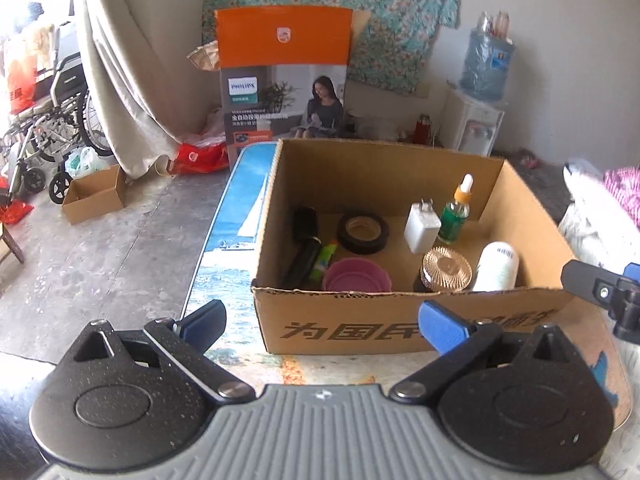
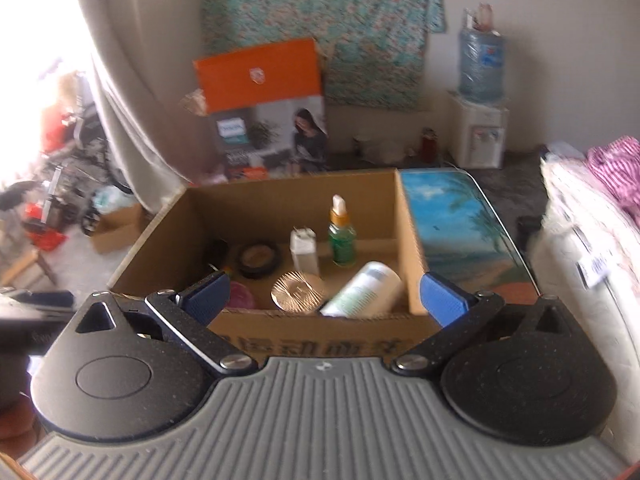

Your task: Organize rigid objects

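Cardboard box (image 1: pixel 400 320) on table (image 1: pixel 228 240) | orange carton (image 1: pixel 284 76) behind | dispenser (image 1: pixel 476 128) right

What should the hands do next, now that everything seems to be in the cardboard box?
Probably ease both back and stop. The left gripper and right gripper are open and empty, and the white bottle, charger and tape roll already sit inside the cardboard box.
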A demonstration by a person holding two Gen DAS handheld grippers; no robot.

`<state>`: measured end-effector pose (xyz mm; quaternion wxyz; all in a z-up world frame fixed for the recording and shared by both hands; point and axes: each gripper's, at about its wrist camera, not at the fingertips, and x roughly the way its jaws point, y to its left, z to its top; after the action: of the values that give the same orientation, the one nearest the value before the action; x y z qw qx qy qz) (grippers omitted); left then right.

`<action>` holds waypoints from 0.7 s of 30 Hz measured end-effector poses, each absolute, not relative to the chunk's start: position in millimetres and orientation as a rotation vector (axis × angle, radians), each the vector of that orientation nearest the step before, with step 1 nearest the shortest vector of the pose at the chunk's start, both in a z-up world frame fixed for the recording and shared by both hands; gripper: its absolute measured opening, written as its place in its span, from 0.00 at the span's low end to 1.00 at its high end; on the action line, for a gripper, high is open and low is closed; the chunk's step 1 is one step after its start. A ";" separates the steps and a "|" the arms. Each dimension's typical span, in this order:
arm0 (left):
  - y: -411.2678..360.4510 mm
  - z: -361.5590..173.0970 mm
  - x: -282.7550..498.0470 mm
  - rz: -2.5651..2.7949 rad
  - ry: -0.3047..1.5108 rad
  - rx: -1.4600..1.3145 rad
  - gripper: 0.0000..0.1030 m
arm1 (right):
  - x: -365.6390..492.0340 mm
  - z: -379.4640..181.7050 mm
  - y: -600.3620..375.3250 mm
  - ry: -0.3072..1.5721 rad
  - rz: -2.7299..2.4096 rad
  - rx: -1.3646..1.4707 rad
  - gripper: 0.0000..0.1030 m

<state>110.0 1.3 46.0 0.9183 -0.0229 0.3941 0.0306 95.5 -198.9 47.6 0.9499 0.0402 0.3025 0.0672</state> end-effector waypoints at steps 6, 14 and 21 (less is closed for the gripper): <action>-11.6 42.0 121.8 0.060 0.837 -0.008 1.00 | 105.3 33.9 -185.6 0.673 0.091 0.069 0.99; -23.6 46.3 126.5 0.068 0.835 0.033 1.00 | 116.7 23.7 -180.8 0.712 0.059 0.064 0.99; -27.4 45.6 129.7 0.072 0.841 0.058 1.00 | 123.5 17.4 -185.5 0.732 0.044 0.077 0.99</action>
<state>129.7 -27.4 45.6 0.9118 0.0282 0.4081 0.0348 123.5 -185.5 17.4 0.9328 0.0376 0.3578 0.0213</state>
